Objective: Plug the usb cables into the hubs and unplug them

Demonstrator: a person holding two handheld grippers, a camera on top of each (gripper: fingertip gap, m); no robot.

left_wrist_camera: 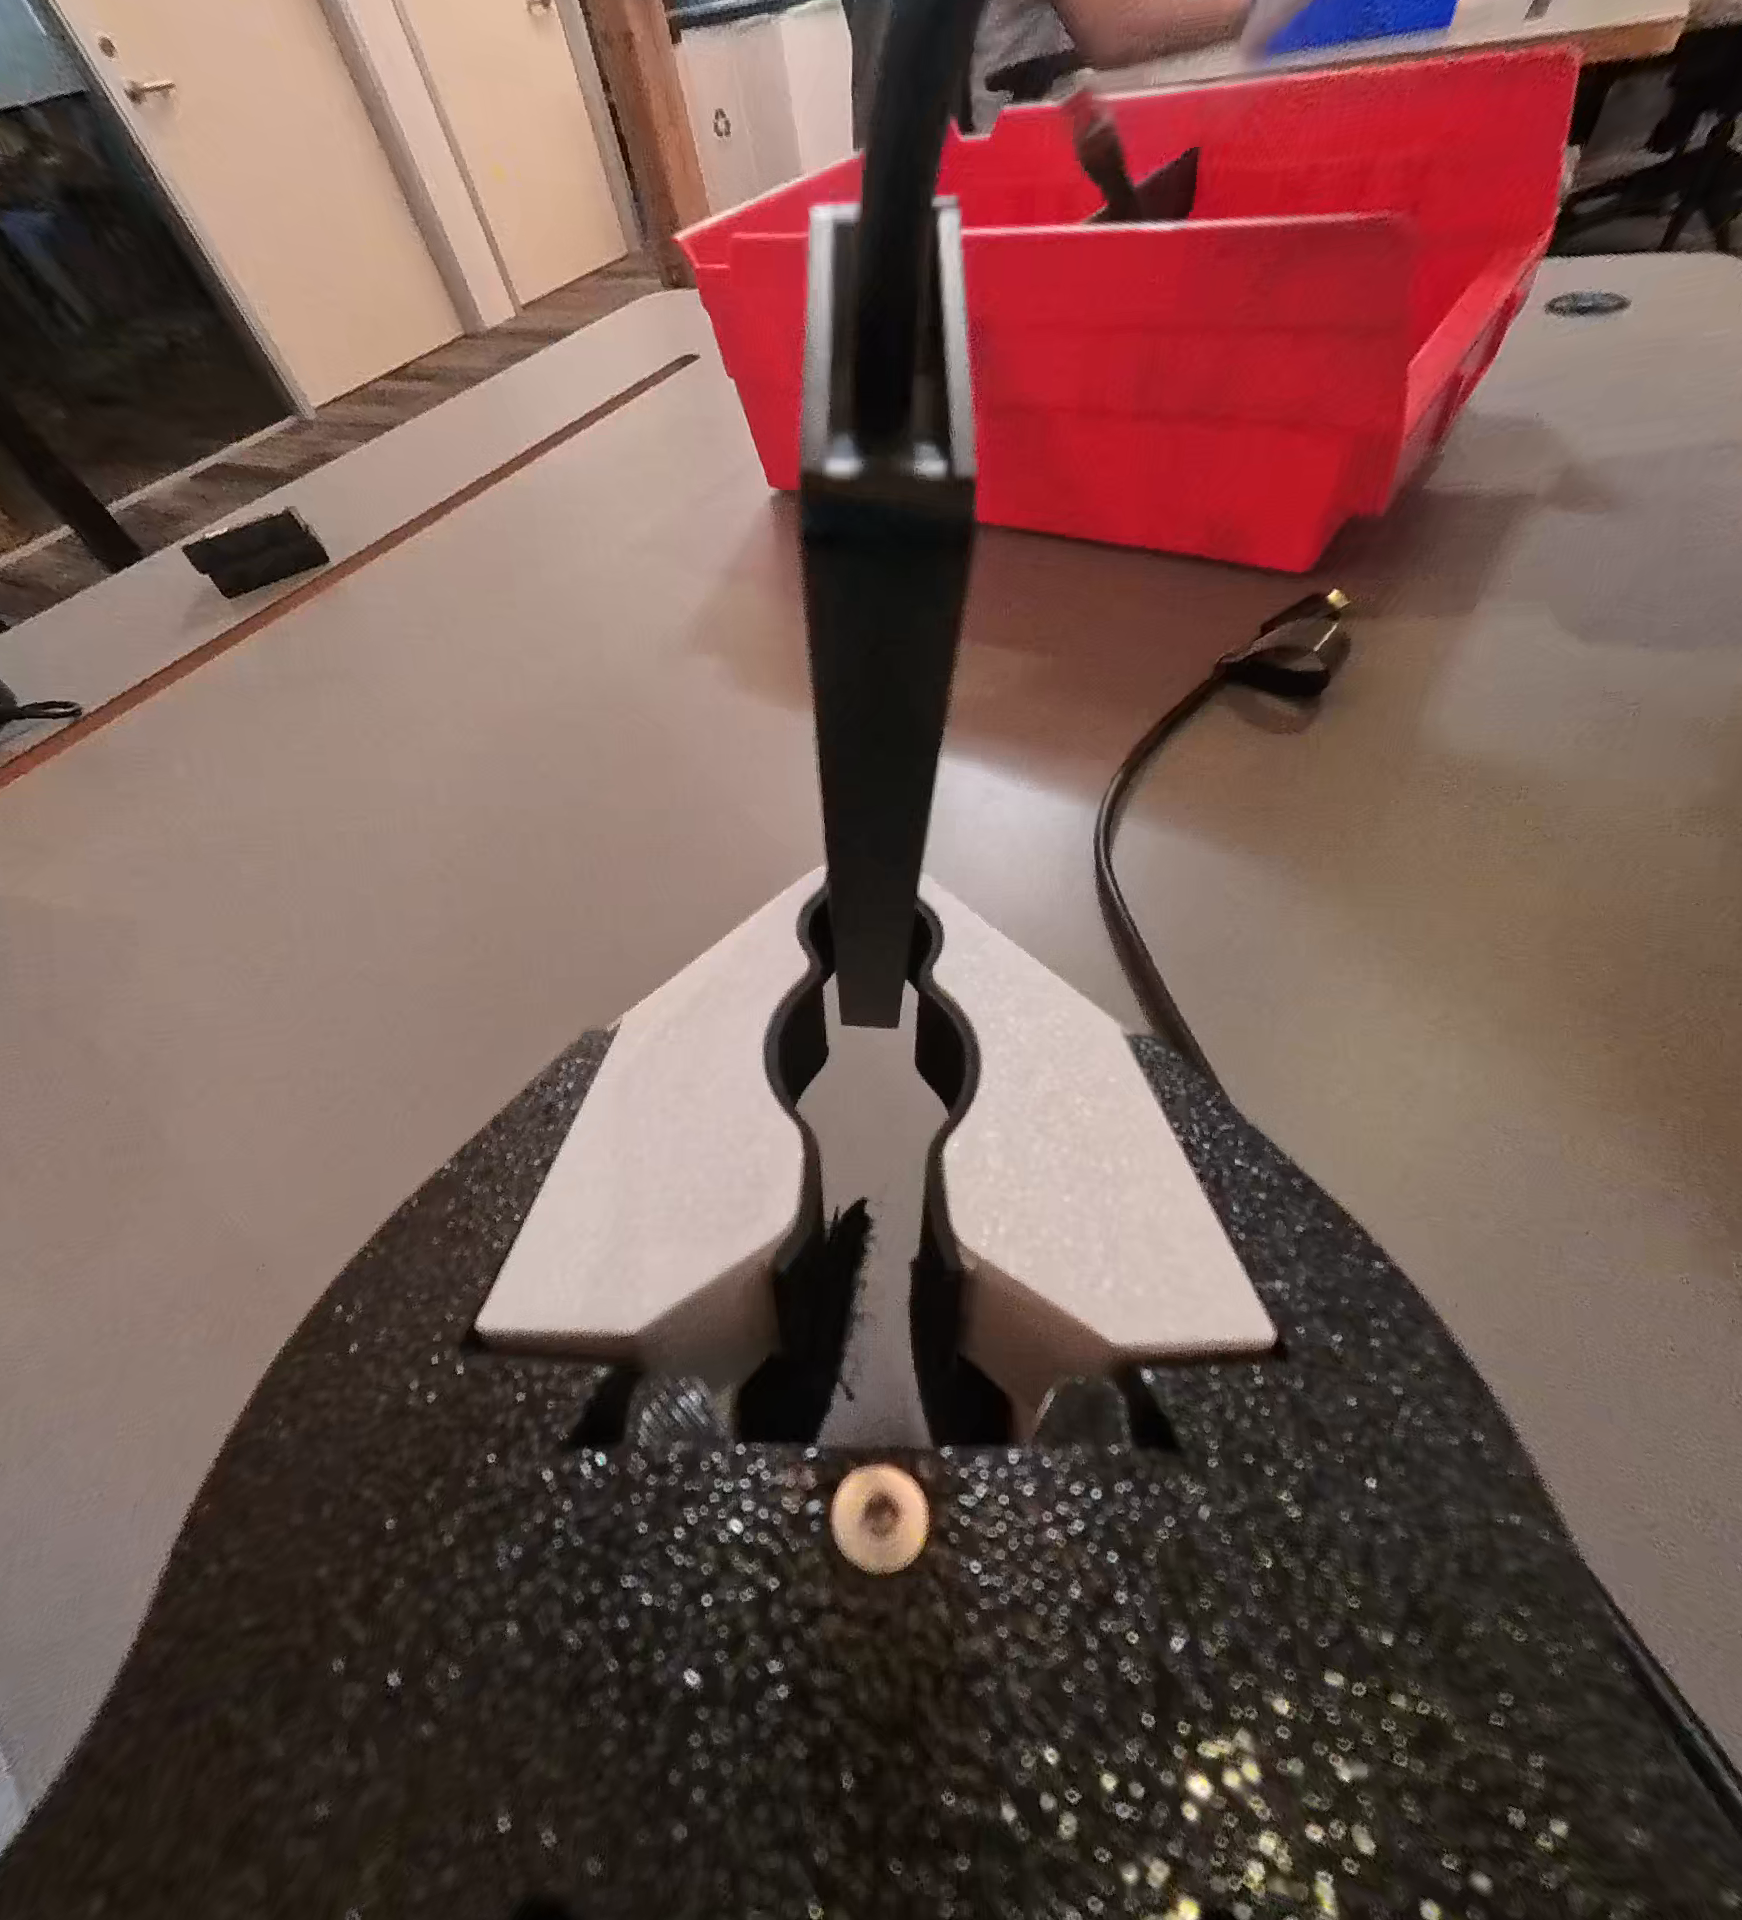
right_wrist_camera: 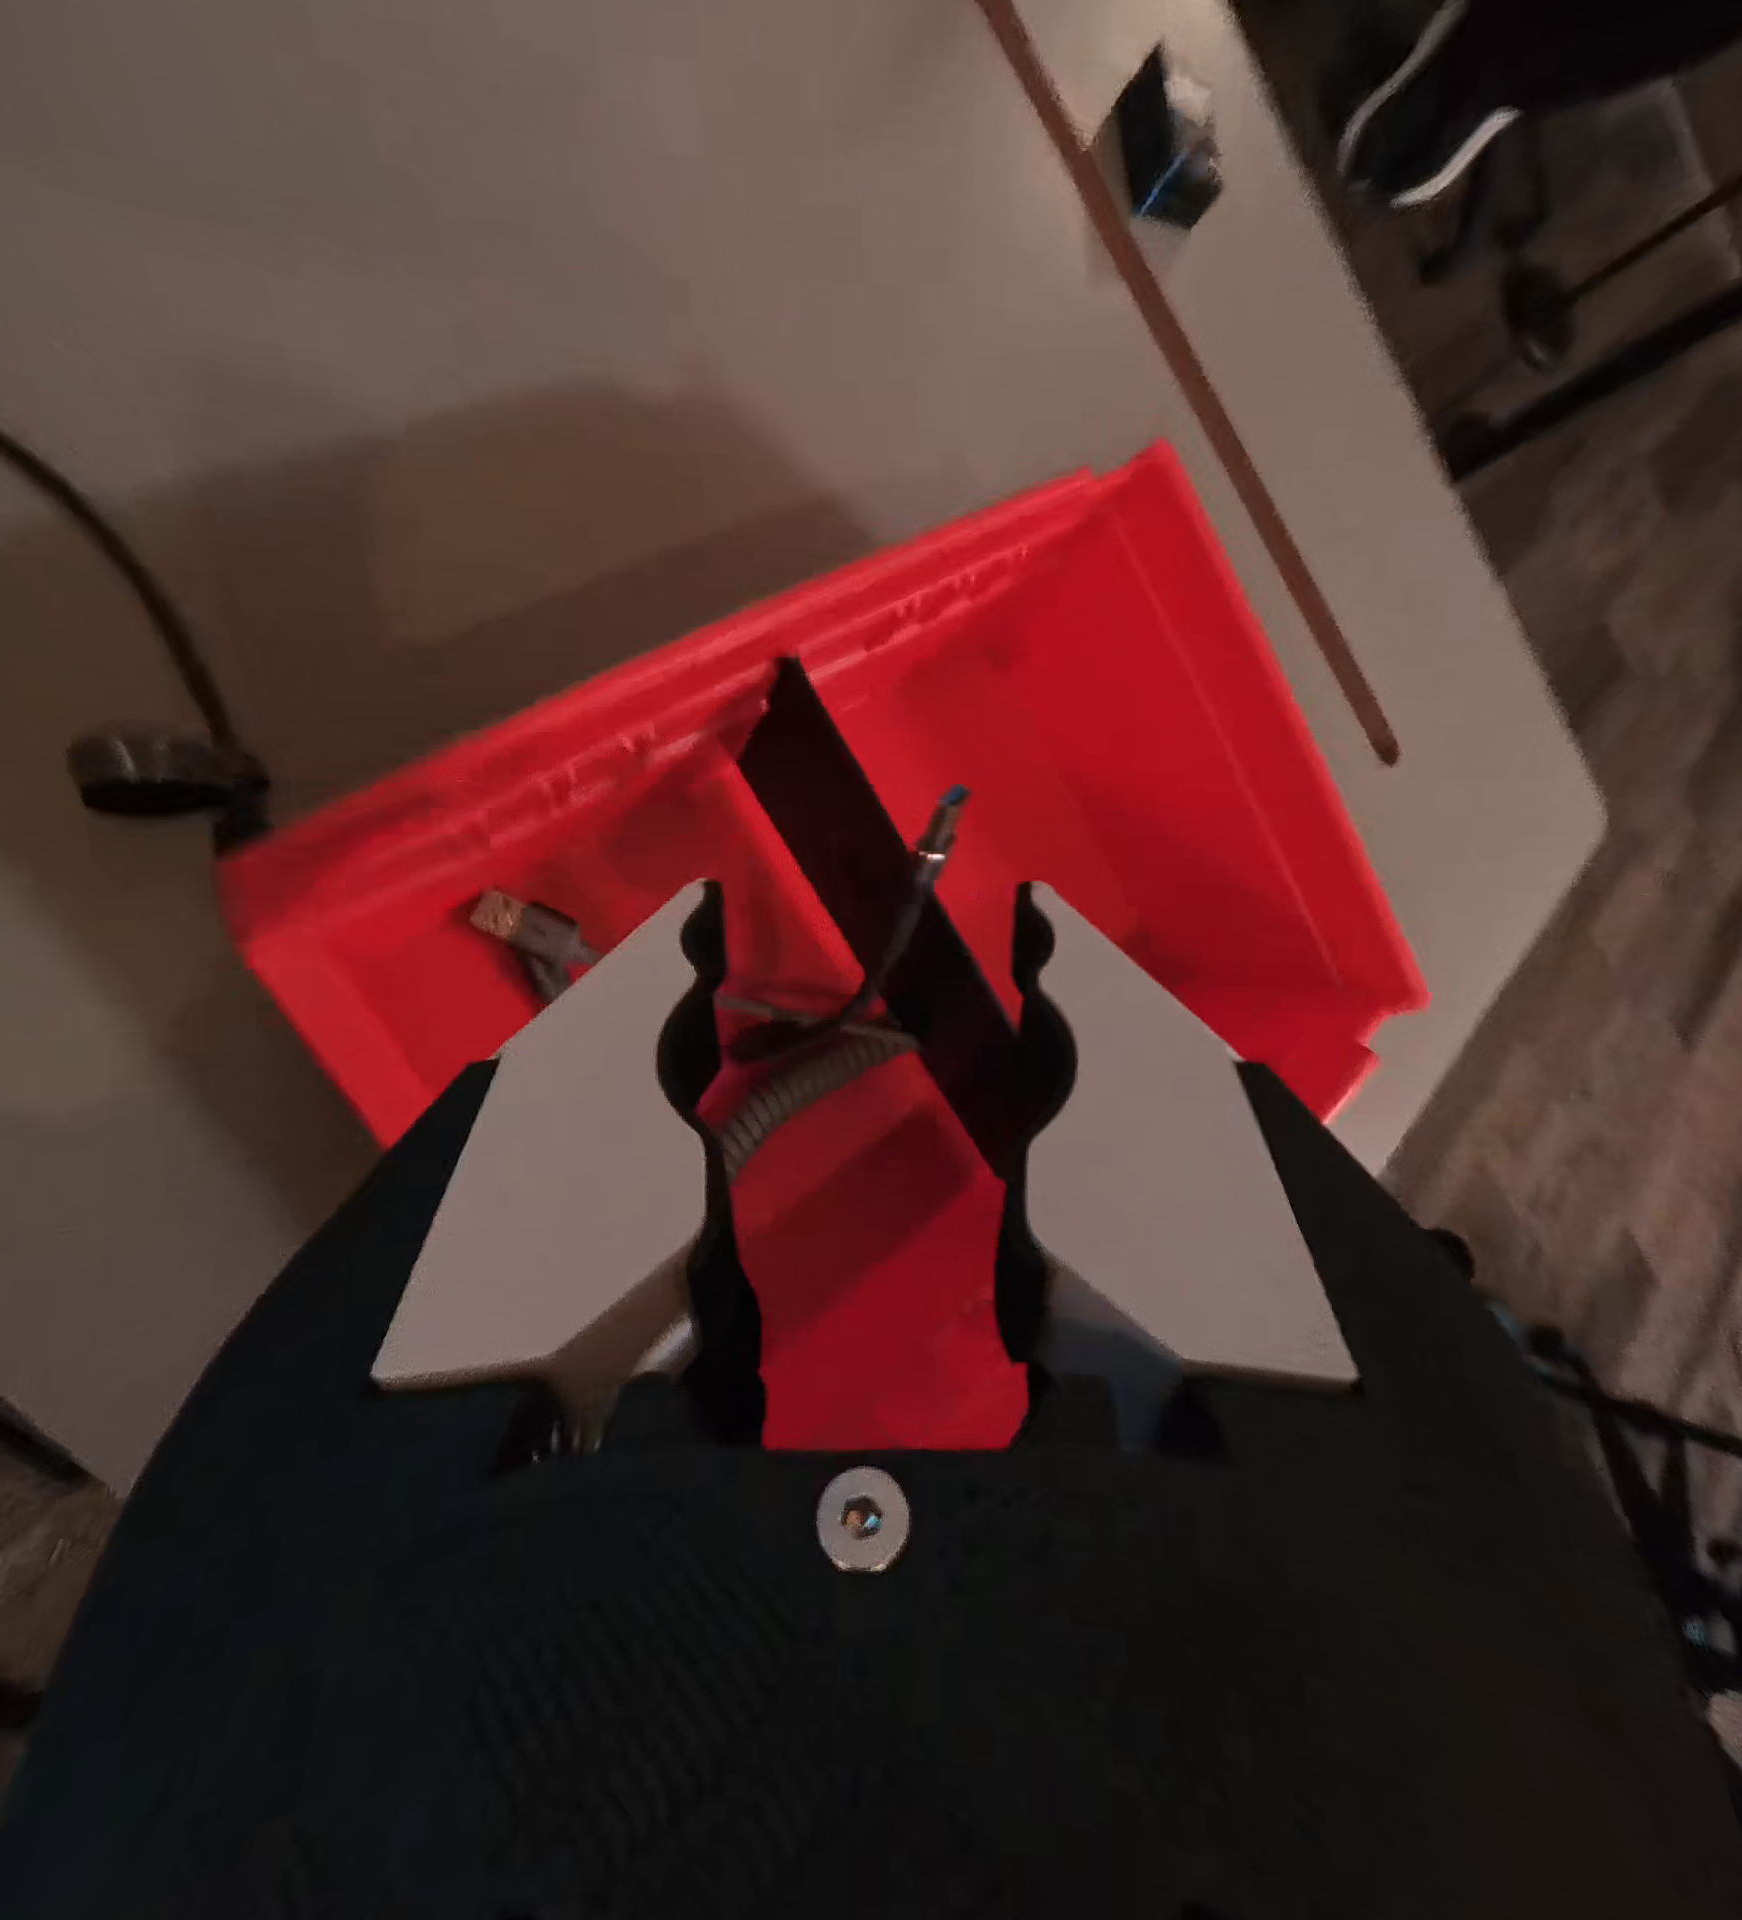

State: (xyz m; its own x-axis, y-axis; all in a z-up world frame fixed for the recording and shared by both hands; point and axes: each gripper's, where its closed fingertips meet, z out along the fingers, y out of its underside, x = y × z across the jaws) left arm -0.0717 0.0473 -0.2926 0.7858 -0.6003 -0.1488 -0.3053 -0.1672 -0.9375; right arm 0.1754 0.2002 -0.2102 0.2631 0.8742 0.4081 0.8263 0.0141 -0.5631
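The left gripper point(left_wrist_camera: 872, 997) is closed on the near end of a slim black hub point(left_wrist_camera: 882, 665), which sticks out edge-on away from the fingers with its own black lead point(left_wrist_camera: 898, 208) curving up off the far end and out of the picture. Just beyond, on the grey table point(left_wrist_camera: 379, 779), a second black cable point(left_wrist_camera: 1121, 831) snakes off to the right and ends in a dark plug with a gold tip point(left_wrist_camera: 1298, 644). Past that sits the red bin point(left_wrist_camera: 1189, 395).

The right gripper point(right_wrist_camera: 867, 1039) hangs above that bin point(right_wrist_camera: 1210, 779) with its jaws well apart and nothing between them. Below it, inside the bin, lies a coiled grey usb cable point(right_wrist_camera: 805, 1081); 1 metal plug point(right_wrist_camera: 524, 925) rests toward the left and a blue-tipped plug point(right_wrist_camera: 945, 816) pokes up beside the black divider point(right_wrist_camera: 877, 914).

My worry is the grip on the hub: only its tail end is pinched, so pushing a plug into the far end could lever it sideways or slide it out. The coils could also snag on the divider as the cable is lifted, dragging the plug off line.

The hub's ports cannot be seen from this edge-on angle, and I cannot tell which side they face. The right view is blurred, so the cable's run under the fingers is hard to follow, and a dark round object point(right_wrist_camera: 150, 774) at the bin's left corner is unclear.
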